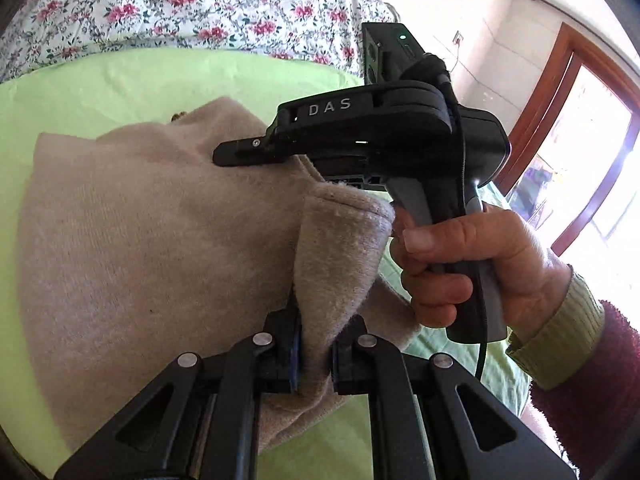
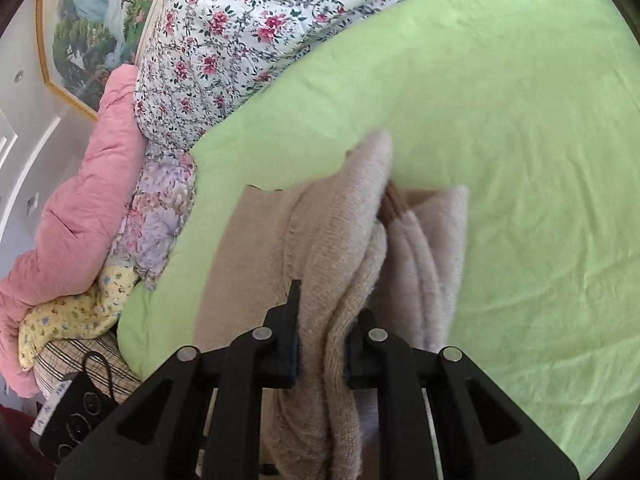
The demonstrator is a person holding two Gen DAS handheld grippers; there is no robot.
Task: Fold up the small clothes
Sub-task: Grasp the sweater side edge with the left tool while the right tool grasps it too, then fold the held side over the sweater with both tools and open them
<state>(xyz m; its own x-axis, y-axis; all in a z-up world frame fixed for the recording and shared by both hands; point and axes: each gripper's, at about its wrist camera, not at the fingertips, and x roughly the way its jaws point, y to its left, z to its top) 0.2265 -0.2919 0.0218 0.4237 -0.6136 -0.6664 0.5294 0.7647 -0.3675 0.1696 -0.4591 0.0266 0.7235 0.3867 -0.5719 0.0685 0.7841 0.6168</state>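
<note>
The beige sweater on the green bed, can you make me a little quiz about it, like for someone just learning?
1. True or false: the left gripper is shut on a fold of the beige sweater.
2. What is the right gripper holding? A) the flowered quilt B) the beige sweater C) nothing
3. Fill in: the sweater lies on a ____ green sheet.

Key:
1. True; cloth is pinched between its fingers.
2. B; a thick bunch of the sweater runs between its fingers.
3. Light (lime). The flowered quilt is bunched up behind it.
</note>
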